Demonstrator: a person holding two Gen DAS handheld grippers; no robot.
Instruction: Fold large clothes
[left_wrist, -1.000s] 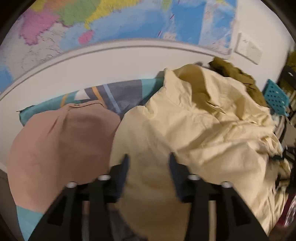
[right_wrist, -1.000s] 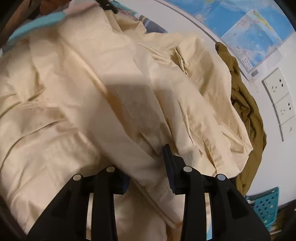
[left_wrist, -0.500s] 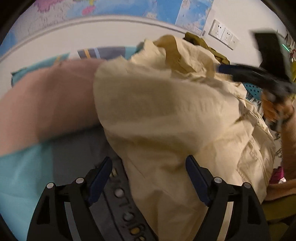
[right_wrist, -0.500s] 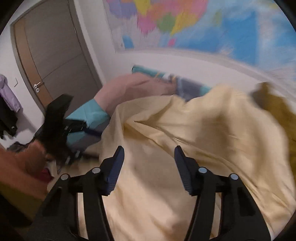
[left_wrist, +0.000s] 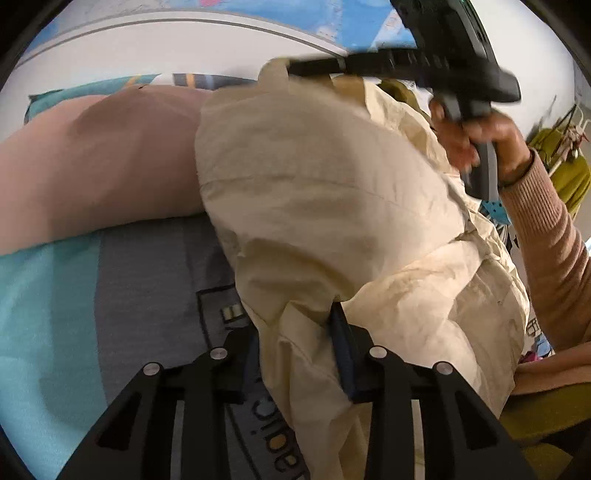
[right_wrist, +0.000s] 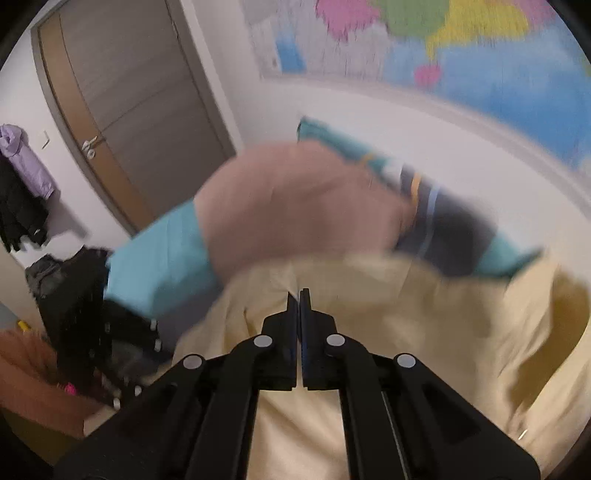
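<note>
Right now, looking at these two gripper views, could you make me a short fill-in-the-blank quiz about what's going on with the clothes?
1. The garment pinched by the left gripper, whose jaws are closing, is ____ in colour.
2. Beside it on the bed lies a rounded ____ garment.
3. The right gripper has its jaws ____.
4. On the wall above the bed hangs a colourful ____.

Missing words: cream; pink; shut; map

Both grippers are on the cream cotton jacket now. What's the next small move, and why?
Probably finish closing the left gripper, then lift with both. Its jaws are closing around a fold of the cream cotton jacket, while the right gripper is shut at the jacket's far edge.
</note>
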